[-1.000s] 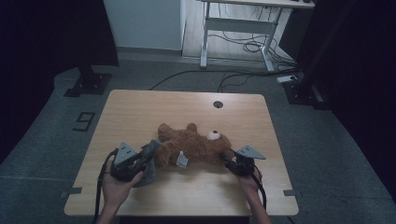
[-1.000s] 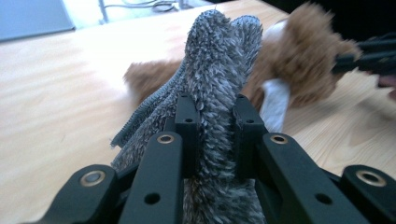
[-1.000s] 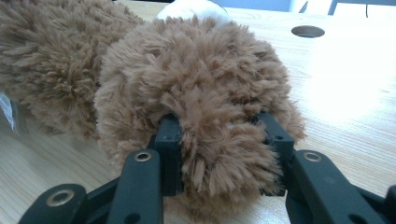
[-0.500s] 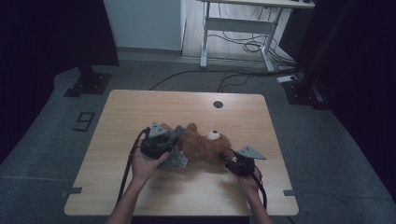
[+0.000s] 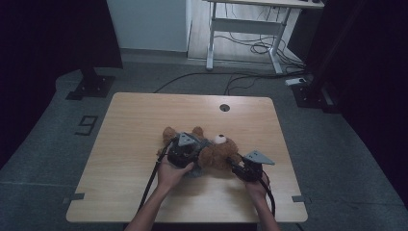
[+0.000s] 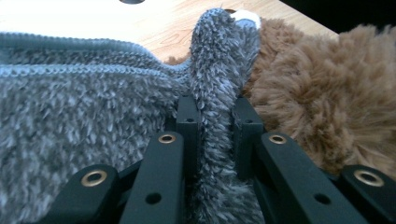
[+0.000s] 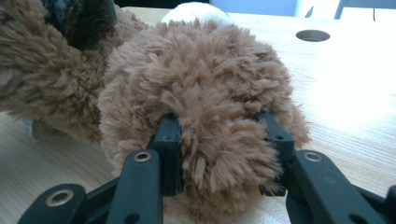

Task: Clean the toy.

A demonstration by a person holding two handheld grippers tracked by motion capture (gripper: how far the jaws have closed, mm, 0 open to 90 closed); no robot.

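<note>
Both forearms enter from six o'clock, the left gripper (image 5: 185, 150) angled toward one o'clock with its jaws pinched on grey fabric (image 6: 212, 93), the right gripper (image 5: 242, 166) pointing toward ten o'clock with its jaws clamped on a brown plush limb (image 7: 219, 140).

A: What do the black jaws hold?
B: The left gripper (image 6: 215, 116) is pinching a fold of grey fuzzy cloth (image 6: 74, 107), which rises toward twelve o'clock.
A: And beside it?
B: Brown plush fur (image 6: 322, 88) at three o'clock, touching the cloth; wooden table (image 6: 154, 23) at eleven.
</note>
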